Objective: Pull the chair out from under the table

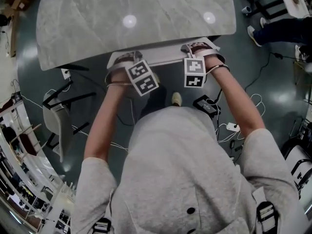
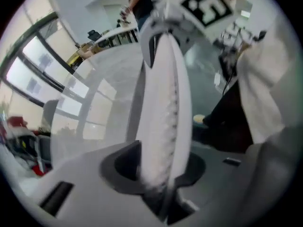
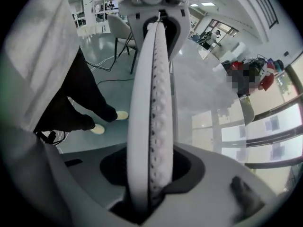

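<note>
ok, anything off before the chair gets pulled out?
Nothing stands out. Chair sits tucked under the table, with the left gripper and right gripper astride its back, jaws open. Only loose cables trail across the floor.

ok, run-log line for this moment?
step: grasp | left gripper: jaws astride chair back | right gripper: same | squeeze: unclear | pull-out: not started, back at table edge

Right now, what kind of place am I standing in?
Probably an open lab or office workspace: a marble-look table, loose cables strewn across the dark floor, and tall windows along one side.
</note>
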A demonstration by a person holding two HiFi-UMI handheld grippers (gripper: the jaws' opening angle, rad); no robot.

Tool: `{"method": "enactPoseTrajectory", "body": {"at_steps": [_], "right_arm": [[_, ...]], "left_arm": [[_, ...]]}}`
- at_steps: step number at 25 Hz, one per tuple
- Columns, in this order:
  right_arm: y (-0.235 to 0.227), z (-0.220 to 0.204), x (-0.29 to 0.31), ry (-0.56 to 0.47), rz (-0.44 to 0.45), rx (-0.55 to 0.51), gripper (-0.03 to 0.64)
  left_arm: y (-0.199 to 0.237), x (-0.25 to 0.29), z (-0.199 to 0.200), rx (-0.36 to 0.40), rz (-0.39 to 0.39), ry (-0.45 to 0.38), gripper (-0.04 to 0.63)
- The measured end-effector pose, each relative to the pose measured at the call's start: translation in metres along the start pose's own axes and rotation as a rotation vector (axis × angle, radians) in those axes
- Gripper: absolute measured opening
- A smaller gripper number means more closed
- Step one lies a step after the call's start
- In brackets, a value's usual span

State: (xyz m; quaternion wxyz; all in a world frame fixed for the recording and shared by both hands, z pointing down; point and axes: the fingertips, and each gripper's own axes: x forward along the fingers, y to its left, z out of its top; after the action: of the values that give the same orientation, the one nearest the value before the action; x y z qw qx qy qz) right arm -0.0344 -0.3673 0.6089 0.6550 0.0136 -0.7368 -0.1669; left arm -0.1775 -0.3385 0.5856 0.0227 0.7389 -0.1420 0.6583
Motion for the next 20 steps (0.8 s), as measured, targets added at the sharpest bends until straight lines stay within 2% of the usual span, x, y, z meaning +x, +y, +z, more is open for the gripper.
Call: {"method": "enactPoseTrajectory", "body": {"at_steps": [1,2,5,13,20], "right_arm": [[-0.0007,-0.0001,0.0003,-0.004,-0.006,-0.002,0.146],[-0.0009,-0.001,0.0006,-0.007,-0.003,-0.002,0.146],[0.0014,-0.0028,0.0024,-0.002,0.029,0.004,0.141],[0.0008,-0.0037,0.0021,-0.001,0.036,-0.004,0.134],[0.0061,-0.001,0.0038,0.006,0.067,-0.005,0.132]], "left_arm": [[0.0016,0.0061,-0.0018,0.063,0.048,0.033,0.078],[0.0035,0.009,-0.0014,0.115,0.09,0.046,0.032],[0.0062,0.0117,0.0005,0.162,0.133,0.036,0.017],[0.0058,0.0121,-0.001,0.152,0.111,0.052,0.017],[0.0066,0.011,-0.004,0.15,0.14,0.053,0.015]]}}
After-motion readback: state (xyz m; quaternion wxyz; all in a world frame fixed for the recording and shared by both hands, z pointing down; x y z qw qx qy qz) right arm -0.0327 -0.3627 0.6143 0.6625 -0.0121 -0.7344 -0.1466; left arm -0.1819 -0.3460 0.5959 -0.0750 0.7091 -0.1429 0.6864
